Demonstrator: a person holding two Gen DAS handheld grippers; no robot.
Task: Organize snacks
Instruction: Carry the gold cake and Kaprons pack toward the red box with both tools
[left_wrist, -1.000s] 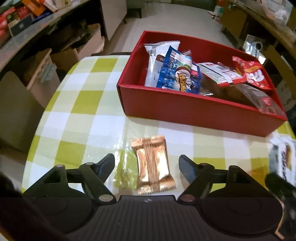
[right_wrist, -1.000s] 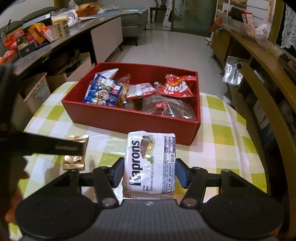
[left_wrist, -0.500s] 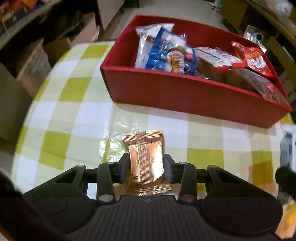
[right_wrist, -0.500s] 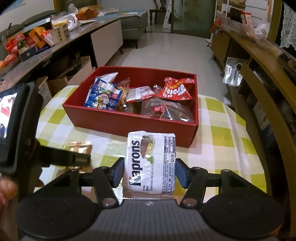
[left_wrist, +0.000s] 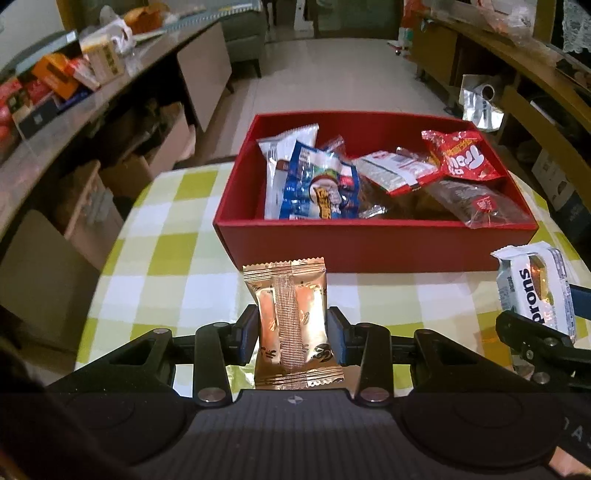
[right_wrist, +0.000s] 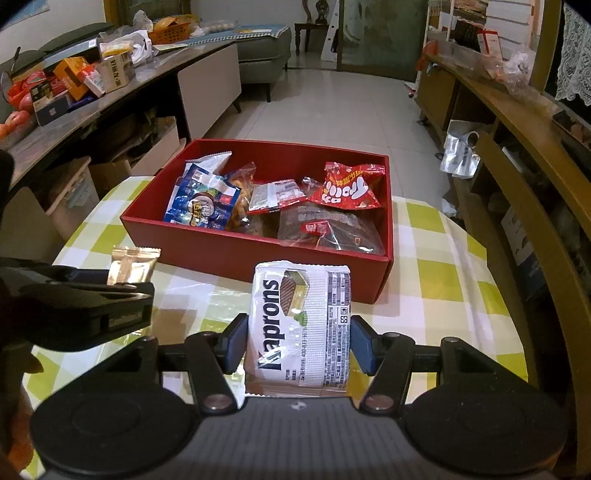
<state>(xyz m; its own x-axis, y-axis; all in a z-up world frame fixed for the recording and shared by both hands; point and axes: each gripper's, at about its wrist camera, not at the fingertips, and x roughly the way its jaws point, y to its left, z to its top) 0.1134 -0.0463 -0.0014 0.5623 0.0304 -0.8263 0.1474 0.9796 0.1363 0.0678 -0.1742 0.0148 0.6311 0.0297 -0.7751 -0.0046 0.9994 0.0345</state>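
Observation:
My left gripper (left_wrist: 291, 334) is shut on a gold foil snack packet (left_wrist: 290, 317) and holds it above the checked tablecloth, in front of the red box (left_wrist: 369, 242). My right gripper (right_wrist: 299, 341) is shut on a white Naprons wafer pack (right_wrist: 301, 325), held above the table near the box's right front corner. The red box (right_wrist: 266, 254) holds several snack bags, among them a blue bag (left_wrist: 319, 184) and a red bag (left_wrist: 460, 155). The wafer pack (left_wrist: 535, 291) shows at the right of the left wrist view; the gold packet (right_wrist: 131, 264) at the left of the right wrist view.
The round table (left_wrist: 155, 258) has a yellow-and-white checked cloth. A long counter (right_wrist: 92, 107) with boxes runs along the left. Wooden shelving (right_wrist: 517, 129) runs along the right. Cardboard boxes (left_wrist: 147, 155) sit on the floor left of the table. Tiled floor lies beyond.
My left gripper closed on the gold packet and lifted it off the cloth, tilting up toward the box. My right gripper kept hold of the wafer pack and rose slightly.

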